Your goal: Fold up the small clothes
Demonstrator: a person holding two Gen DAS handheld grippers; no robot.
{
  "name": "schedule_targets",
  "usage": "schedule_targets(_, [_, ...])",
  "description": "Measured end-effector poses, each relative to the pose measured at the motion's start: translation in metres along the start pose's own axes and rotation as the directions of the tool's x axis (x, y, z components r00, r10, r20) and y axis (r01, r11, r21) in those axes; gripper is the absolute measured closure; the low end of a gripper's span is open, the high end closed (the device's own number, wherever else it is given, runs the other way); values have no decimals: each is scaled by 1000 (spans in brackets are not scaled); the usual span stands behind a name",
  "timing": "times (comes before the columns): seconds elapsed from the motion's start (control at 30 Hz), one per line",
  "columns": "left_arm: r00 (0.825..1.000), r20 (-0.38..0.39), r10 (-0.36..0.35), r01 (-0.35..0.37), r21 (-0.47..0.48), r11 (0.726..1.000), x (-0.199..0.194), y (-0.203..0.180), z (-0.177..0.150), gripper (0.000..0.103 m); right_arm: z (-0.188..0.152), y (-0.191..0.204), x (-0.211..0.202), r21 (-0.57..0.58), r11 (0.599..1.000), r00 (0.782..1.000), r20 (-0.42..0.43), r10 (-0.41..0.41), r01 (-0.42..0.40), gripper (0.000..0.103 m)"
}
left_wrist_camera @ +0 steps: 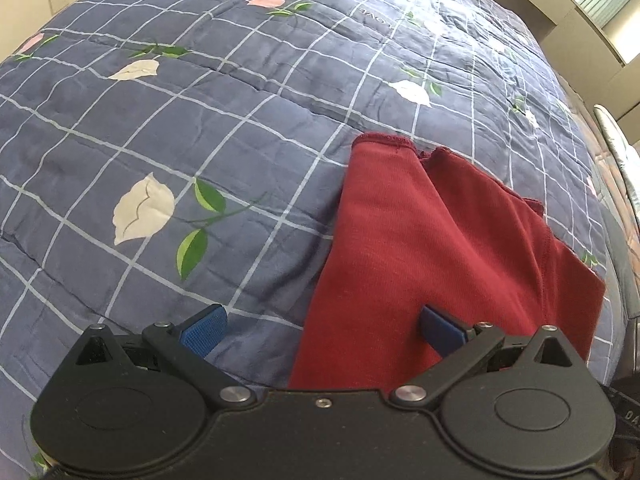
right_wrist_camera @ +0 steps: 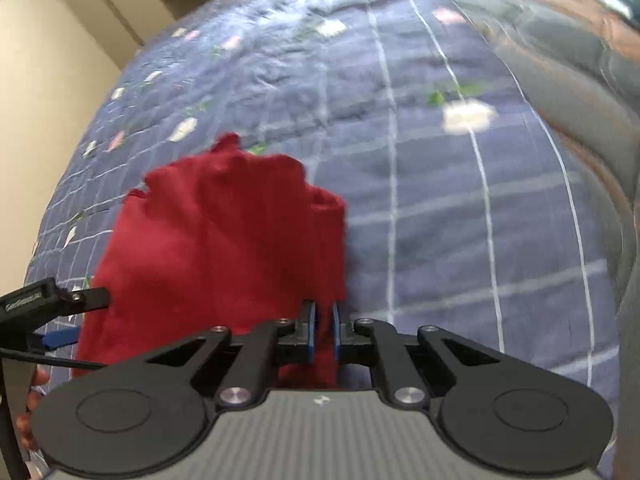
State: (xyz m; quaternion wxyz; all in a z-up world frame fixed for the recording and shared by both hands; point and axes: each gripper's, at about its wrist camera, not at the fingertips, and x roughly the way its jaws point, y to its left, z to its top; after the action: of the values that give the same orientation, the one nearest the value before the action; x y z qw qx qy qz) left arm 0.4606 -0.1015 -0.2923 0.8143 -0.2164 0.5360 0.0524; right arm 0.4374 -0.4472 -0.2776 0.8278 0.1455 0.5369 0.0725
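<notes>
Home bedroom: bed under a floral checked quilt (left_wrist_camera: 240, 120).

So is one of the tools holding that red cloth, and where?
Yes. The right tool is pinching the red cloth at its near right edge. The left tool is open, holding nothing.

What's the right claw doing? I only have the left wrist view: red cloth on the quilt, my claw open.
Observer: The right claw is shut on the red garment, pinching a fold at its right edge.
Operator: Is my left claw visible from there?
Observer: Yes, the left claw shows at the far left of the right wrist view, at the garment's left edge, not gripping it.
Operator: Anything past the cloth on that side?
Observer: Only the blue checked quilt, then a grey padded edge along the right.
</notes>
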Motion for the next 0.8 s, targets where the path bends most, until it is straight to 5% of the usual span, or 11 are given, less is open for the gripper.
schedule_targets(0.2, [1000, -8, -6, 6, -1, 1000, 3, 1, -4, 1, -2, 0, -5, -12, 1000, 1000, 7, 28, -28, 92])
schedule_targets(0.27, [1000, -7, -6, 6, -4, 1000, 3, 1, -4, 0, 1, 0, -5, -15, 999, 999, 7, 49, -49, 84])
schedule_targets(0.4, [1000, -1, -5, 5, 2, 1000, 4, -1, -1, 1, 9, -6, -5, 28, 996, 996, 29, 82, -83, 20])
schedule_targets(0.8, [1000, 17, -16, 14, 72, 997, 8, -11, 7, 1, 29, -7, 18, 116, 987, 993, 62, 105, -111, 0])
